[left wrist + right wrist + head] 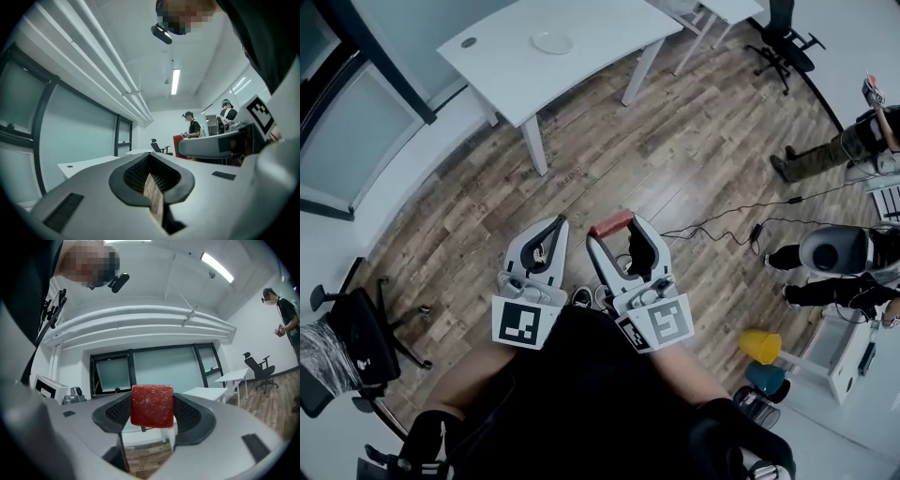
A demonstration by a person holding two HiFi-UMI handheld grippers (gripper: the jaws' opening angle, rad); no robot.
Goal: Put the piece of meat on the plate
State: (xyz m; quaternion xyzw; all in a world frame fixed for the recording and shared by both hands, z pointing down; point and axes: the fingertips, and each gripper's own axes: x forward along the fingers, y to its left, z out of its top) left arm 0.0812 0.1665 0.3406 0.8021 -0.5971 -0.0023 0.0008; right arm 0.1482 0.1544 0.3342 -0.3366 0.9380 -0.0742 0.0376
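The piece of meat (151, 405) is a red square block, and my right gripper (151, 414) is shut on it at the jaw tips. In the head view the meat (611, 224) shows as a red bar at the tip of the right gripper (615, 231), held over the wooden floor in front of my body. My left gripper (549, 234) is beside it, to the left, shut with nothing in it; in the left gripper view only a thin slit of floor shows between the jaws of the left gripper (153, 180). The white plate (552, 42) lies far ahead on a white table (506, 70).
A black cable (722, 230) trails across the floor to the right. A black office chair (352, 342) stands at the left and another (783, 42) at the top right. People stand at the right edge, near a yellow bin (759, 345) and a teal bin (765, 377).
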